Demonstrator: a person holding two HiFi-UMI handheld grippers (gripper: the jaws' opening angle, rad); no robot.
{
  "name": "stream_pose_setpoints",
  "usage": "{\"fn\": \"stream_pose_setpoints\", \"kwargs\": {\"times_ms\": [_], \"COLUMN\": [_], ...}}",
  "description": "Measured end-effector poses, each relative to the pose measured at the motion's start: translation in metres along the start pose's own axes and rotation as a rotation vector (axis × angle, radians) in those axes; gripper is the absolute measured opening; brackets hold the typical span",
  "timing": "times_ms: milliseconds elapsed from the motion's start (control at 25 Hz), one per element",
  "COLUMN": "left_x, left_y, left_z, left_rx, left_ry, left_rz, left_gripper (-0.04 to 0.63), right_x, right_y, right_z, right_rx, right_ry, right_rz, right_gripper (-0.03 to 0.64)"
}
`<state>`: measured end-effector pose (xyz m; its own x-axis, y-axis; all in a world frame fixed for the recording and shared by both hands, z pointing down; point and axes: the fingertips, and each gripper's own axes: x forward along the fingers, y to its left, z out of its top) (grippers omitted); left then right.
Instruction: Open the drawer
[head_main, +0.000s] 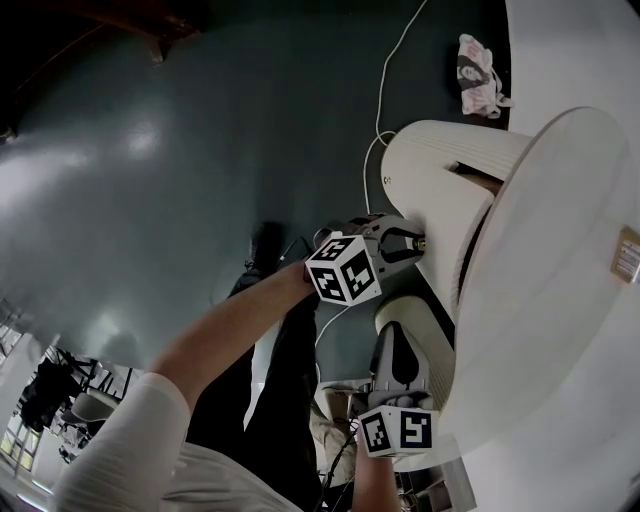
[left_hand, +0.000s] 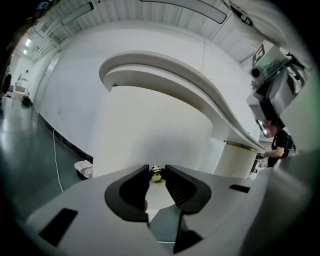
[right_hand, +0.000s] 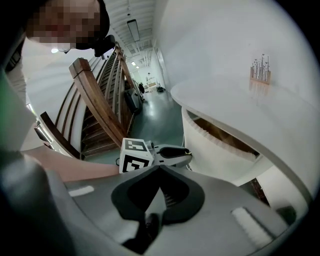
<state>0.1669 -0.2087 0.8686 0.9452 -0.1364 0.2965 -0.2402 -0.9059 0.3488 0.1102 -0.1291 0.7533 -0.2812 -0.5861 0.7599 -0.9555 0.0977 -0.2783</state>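
Two tools, one working: your left tool (head_main: 405, 243) is clamped on the brass knob (left_hand: 156, 174) of the curved white drawer (head_main: 440, 170) under the desk (head_main: 560, 300), placed to pull. Your right tool (right_hand: 160, 169), closed and empty, hangs nearby. Only the right gripper view shows the drawer's brown inside, already part-open. The left gripper view shows the grip.

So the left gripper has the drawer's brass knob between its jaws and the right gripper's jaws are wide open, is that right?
Not quite. The right gripper has its jaws together with nothing between them, as the right gripper view shows. The left gripper does have the brass knob of the drawer between its jaws.
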Motion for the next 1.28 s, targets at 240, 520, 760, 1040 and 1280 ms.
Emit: {"fn": "stream_pose_setpoints", "kwargs": {"times_ms": [240,520,760,1040,1280], "left_x": [-0.022,-0.047,-0.065,-0.089,-0.11], "left_y": [-0.003,-0.007,-0.007,-0.008,-0.011], "left_z": [-0.008,-0.018,-0.024,-0.034,-0.043], "left_rx": [0.006,-0.011,-0.027,-0.054,-0.059], "left_ry": [0.018,0.041,0.039,0.056,0.066], "left_rz": [0.008,0.033,0.056,0.082,0.098], "left_gripper": [0.103,0.104,0.104,0.104,0.104], "right_x": [-0.003,-0.009,-0.008,-0.008,-0.007], "right_y": [0.007,0.012,0.021,0.041,0.058], "right_z": [-0.01,-0.019,-0.025,-0.033,-0.039], "right_rx": [0.001,-0.016,-0.032,-0.055,-0.077], "right_ry": [0.006,0.021,0.026,0.044,0.047], "right_rz": [0.007,0.032,0.057,0.107,0.145], "right_gripper": [0.011,0.011,0.011,0.011,0.011]}}
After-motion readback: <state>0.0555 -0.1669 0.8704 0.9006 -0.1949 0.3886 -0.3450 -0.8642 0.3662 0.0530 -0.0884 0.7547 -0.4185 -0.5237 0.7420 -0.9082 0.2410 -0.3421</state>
